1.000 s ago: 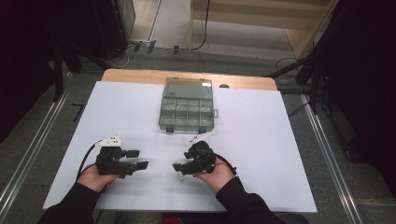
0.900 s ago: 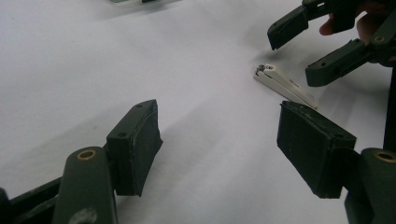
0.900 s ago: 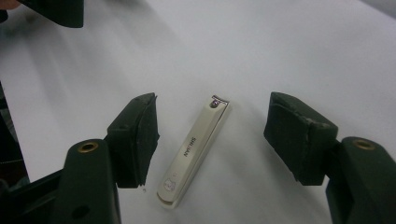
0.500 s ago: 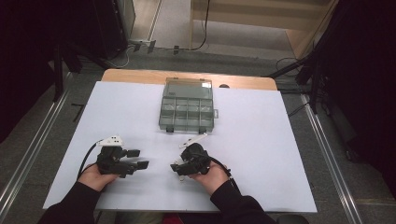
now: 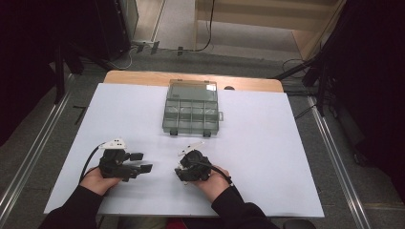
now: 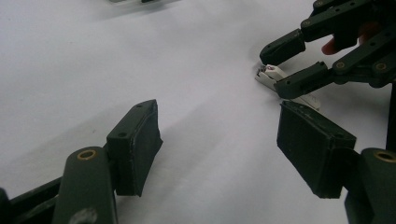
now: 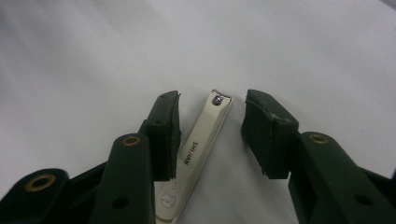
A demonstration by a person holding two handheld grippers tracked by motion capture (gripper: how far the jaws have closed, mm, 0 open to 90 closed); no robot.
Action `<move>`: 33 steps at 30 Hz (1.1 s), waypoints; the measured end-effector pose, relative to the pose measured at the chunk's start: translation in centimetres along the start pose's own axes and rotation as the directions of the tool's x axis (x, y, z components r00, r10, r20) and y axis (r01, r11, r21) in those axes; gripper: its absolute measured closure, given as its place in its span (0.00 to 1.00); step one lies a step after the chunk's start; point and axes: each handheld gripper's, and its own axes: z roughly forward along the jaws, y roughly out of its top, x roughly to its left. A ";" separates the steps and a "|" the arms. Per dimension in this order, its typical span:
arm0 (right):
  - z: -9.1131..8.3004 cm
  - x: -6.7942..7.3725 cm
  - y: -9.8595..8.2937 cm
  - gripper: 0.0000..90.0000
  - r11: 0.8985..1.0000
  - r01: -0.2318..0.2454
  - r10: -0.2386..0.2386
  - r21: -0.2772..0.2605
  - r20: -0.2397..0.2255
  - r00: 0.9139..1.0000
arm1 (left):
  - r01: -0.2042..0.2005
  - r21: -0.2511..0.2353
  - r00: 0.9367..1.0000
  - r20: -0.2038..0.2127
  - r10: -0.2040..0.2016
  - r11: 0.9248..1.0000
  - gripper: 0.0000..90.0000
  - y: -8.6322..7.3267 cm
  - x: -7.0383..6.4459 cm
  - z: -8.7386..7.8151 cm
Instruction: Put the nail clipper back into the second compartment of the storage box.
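The nail clipper (image 7: 201,154) lies flat on the white table (image 5: 267,143), near the person's edge and well short of the compartment box (image 5: 192,110). The right gripper (image 7: 212,121) straddles it with jaws apart, not clamped — lined up along its length, likely so the pads can close on its narrow sides. The left gripper (image 6: 219,140) rests low beside it, spread wide and empty, pointing toward the clipper.

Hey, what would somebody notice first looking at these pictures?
Probably the white nail clipper lying flat on the white table, straddled by the open right tongs without a grip yet. Next, the clear compartment box at the table's far middle, then the left tongs, open and holding nothing, near the front edge.
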 end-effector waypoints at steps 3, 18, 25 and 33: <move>0.0 0.3 0.0 0.65 1.000 0.013 -0.013 0.002 0.017 1.000 | -0.001 0.002 1.000 -0.002 0.001 1.000 0.33 0.0 0.0 0.0; 0.1 0.9 -0.1 0.77 0.999 0.034 -0.035 0.006 0.058 0.998 | 0.003 -0.003 1.000 -0.003 -0.003 1.000 0.33 0.0 0.0 0.0; 0.0 1.0 -0.1 0.86 0.999 0.050 -0.051 0.011 0.045 0.998 | -0.001 -0.002 1.000 -0.003 0.001 1.000 0.33 0.0 0.0 0.1; -0.1 0.3 0.2 0.87 0.999 0.036 -0.036 0.024 -0.008 0.999 | 0.003 -0.003 1.000 0.000 -0.003 1.000 0.33 0.0 0.1 0.0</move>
